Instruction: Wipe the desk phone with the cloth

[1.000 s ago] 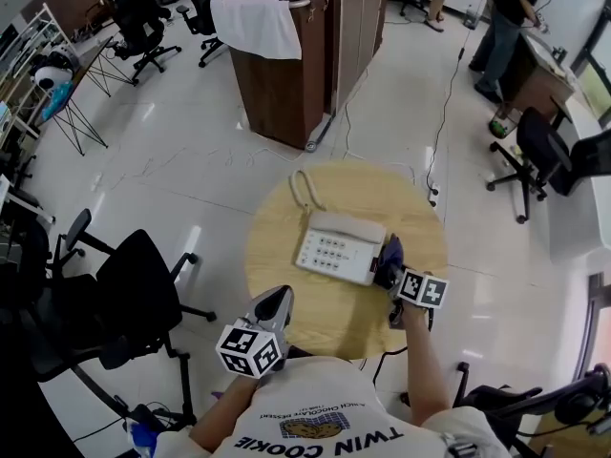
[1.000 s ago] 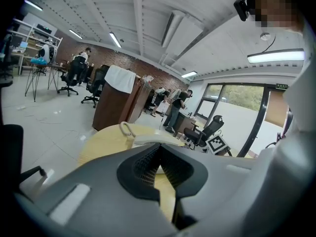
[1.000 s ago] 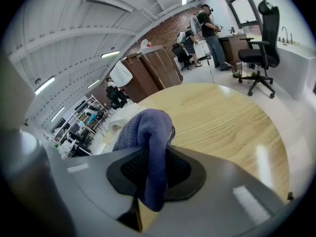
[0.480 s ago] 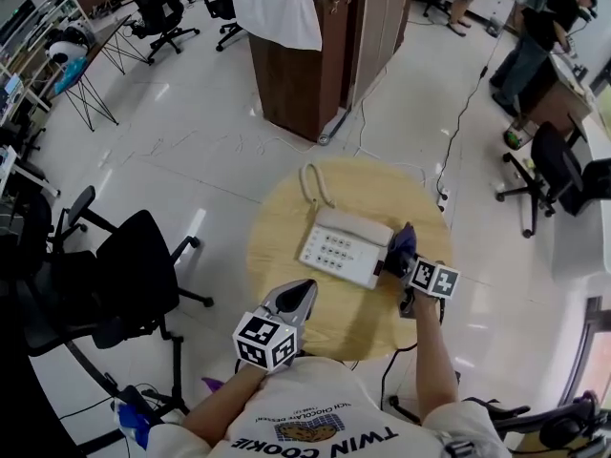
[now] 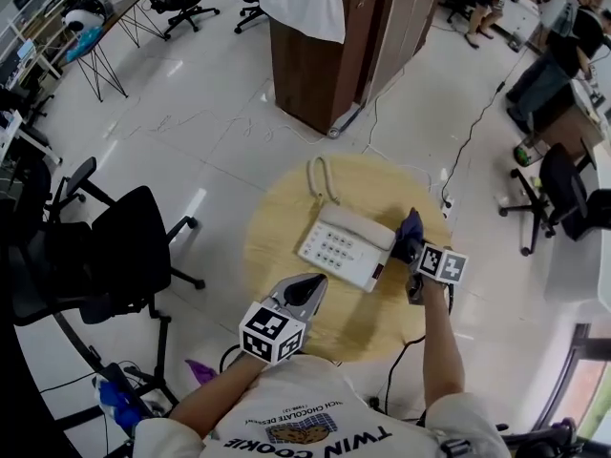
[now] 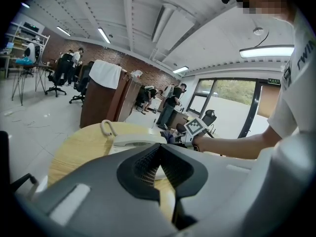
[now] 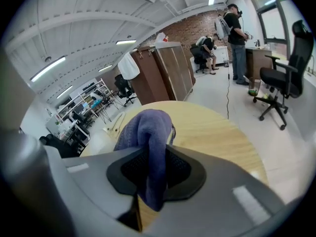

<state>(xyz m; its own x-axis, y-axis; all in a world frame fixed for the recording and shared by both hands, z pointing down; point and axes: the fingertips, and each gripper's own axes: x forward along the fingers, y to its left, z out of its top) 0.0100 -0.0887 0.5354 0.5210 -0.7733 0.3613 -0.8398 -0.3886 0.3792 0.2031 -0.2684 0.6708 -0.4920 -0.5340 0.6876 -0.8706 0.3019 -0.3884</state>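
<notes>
R arm: stretched fwd over the right side of the table (image 5: 277,241), forearm bare. The right tongs (image 5: 411,244) point away from the body, at the right end of the desk phone (image 5: 346,245).
R tongs state: clamped on the cloth (image 7: 148,132); a purple fold stands up betw. the jaws and hangs below them.
Cloth pos.: bunched at the phone's right edge.
L arm: bent, close to the torso. The left tongs (image 5: 307,289) sit over the table's near edge, tips aimed at the phone but apart from it.
L tongs state: jaws together, nothing betw. them.
Phone: mid-table, cord (image 5: 318,177) looped at its far-left corner.
Hard to see: whether cloth touches phone, since the cloth covers that spot in head view. In right gripper view the phone is nearly all behind the cloth. In left gripper view only its top shows over the tongs.
</notes>
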